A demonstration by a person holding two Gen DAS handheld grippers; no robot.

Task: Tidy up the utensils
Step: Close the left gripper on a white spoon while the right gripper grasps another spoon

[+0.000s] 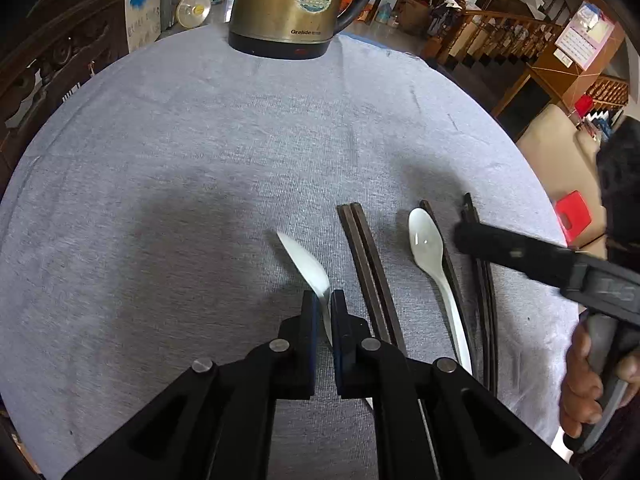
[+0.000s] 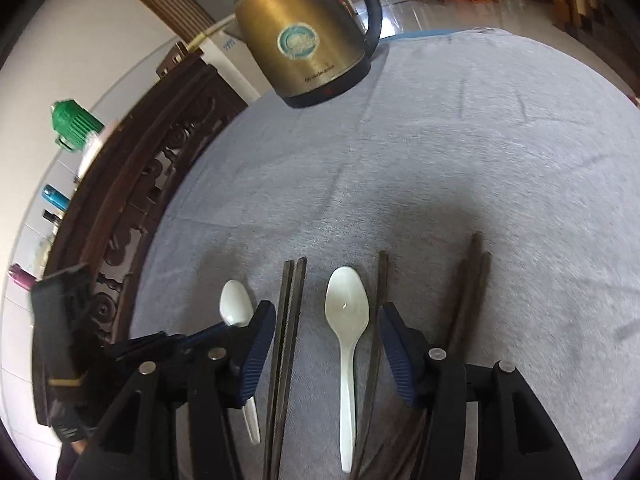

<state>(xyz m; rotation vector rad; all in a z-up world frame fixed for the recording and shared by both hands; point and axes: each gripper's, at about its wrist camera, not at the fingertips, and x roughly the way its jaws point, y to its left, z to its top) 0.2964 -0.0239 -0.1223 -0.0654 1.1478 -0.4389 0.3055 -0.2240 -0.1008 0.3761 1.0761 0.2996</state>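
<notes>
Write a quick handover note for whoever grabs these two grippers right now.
Left gripper: shut on a white spoon, tilted on edge above the grey tablecloth.
Right gripper: open, holding nothing, over the second white spoon.
Laid out: chopstick pair, second spoon, then more chopsticks.
Left: set the held spoon beside the pair.
Kettle stands at the far edge.
</notes>
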